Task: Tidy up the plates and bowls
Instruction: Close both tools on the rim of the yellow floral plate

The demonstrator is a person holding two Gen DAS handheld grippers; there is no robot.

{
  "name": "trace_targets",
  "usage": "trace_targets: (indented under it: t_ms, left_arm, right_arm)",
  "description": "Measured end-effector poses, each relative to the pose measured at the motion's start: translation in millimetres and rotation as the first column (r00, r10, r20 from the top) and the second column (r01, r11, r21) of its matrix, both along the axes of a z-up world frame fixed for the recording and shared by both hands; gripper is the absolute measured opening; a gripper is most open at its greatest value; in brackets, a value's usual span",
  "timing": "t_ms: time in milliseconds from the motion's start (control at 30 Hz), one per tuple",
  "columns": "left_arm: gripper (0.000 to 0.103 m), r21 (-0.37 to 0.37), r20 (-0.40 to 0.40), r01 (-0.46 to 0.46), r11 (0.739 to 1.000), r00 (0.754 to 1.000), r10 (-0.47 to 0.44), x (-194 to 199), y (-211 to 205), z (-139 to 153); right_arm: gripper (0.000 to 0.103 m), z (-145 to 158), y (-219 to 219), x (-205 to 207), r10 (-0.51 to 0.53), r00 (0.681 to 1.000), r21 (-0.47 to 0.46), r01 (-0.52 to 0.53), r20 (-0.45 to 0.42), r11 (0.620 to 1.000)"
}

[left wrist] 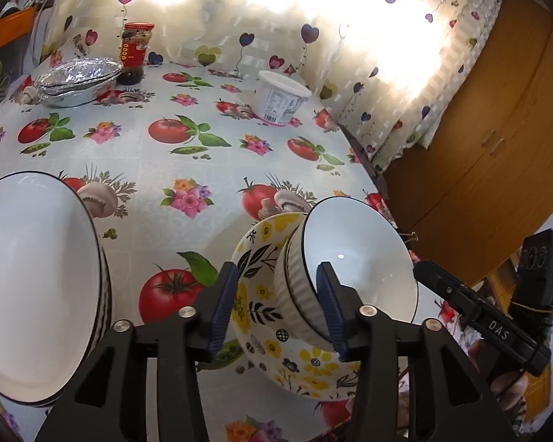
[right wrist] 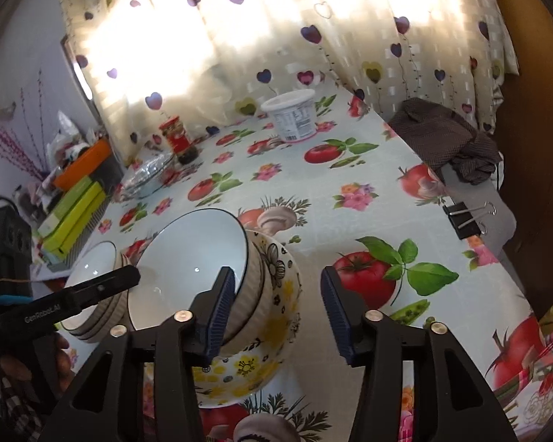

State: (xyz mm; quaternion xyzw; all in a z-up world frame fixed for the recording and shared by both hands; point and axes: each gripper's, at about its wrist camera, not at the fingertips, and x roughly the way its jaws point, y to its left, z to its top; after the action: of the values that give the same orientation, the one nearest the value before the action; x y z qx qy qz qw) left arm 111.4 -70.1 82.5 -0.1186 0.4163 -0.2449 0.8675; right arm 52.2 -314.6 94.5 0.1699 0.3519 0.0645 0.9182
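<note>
A white ribbed bowl [left wrist: 357, 258] with a dark rim lies tilted inside a yellow flowered bowl [left wrist: 272, 316] on the tablecloth. My left gripper [left wrist: 276, 302] is open, its right finger inside the white bowl's rim and its left finger outside it. In the right wrist view the same white bowl [right wrist: 188, 258] rests in the flowered bowl [right wrist: 276, 331]. My right gripper [right wrist: 276, 309] is open, its left finger at the white bowl's rim. A stack of white ribbed bowls [left wrist: 29, 283] stands at the left; it also shows in the right wrist view [right wrist: 92, 272].
At the back stand a white tub [left wrist: 282, 97], a red-lidded jar [left wrist: 134, 53] and foil-covered dishes [left wrist: 79, 81]. A dark cloth [right wrist: 446, 136] and a binder clip [right wrist: 468, 217] sit at the table's right edge. Boxes [right wrist: 73, 210] are stacked at the left.
</note>
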Motion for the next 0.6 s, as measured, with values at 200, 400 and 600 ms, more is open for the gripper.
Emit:
trace_targets:
  t_ms: [200, 400, 600]
  left_arm:
    - [0.048, -0.008, 0.022, -0.032, 0.999, 0.999, 0.032, -4, 9, 3]
    - [0.048, -0.004, -0.020, -0.068, 0.998, 0.997, 0.068, -2, 17, -10]
    - [0.048, 0.054, -0.051, -0.093, 0.994, 0.994, 0.096, 1, 15, -21]
  right_arm:
    - [0.052, -8, -16, -7, -0.048, 0.999, 0.049, 0.048, 0.004, 0.998]
    - [0.052, -30, -10, 0, -0.049, 0.996, -0.003, 0.049, -0.069, 0.999]
    - [0.051, -46, 2, 9, -0.021, 0.995, -0.047, 0.016, -0.099, 0.999]
